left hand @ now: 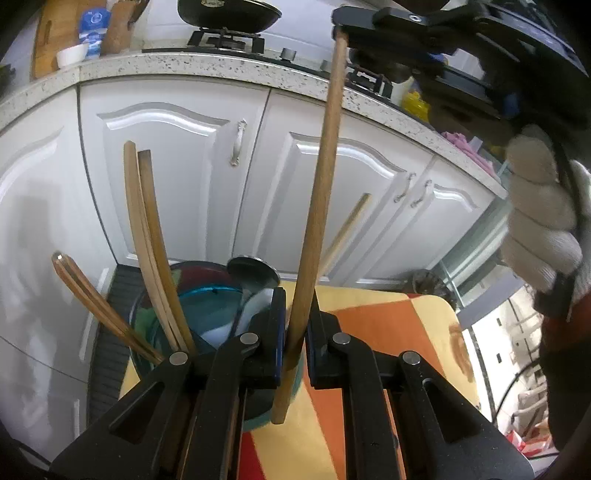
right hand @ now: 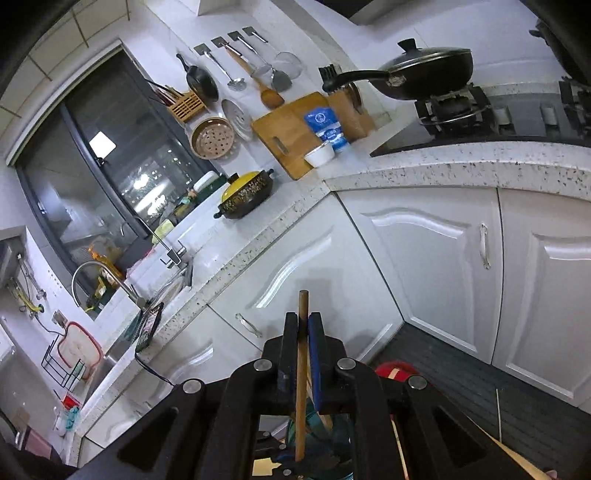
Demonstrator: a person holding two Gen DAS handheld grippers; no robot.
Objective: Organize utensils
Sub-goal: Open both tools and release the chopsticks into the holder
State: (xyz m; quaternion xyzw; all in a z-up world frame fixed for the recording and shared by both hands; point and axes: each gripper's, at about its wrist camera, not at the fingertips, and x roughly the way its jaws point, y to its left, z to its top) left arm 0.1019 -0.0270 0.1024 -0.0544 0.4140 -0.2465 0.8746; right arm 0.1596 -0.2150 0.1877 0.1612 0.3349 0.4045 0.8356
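Note:
A long wooden stick-like utensil handle (left hand: 321, 206) stands nearly upright. My left gripper (left hand: 295, 332) has its jaws close around its lower part. My right gripper (right hand: 303, 328) is shut on its top end, seen in the left wrist view at the upper right (left hand: 341, 31). The same handle (right hand: 302, 369) runs down between the right fingers. Behind it stands a blue glass holder (left hand: 207, 295) with several wooden utensils (left hand: 147, 240) and a metal spoon (left hand: 253, 273), on a yellow and orange table (left hand: 388, 325).
White cabinet doors (left hand: 177, 173) and a speckled countertop (left hand: 207, 70) lie behind. A black pan (right hand: 428, 72) sits on the stove. A cutting board (right hand: 291, 133), white bowl (right hand: 319, 154) and yellow-lidded pot (right hand: 245, 195) stand on the counter by the sink.

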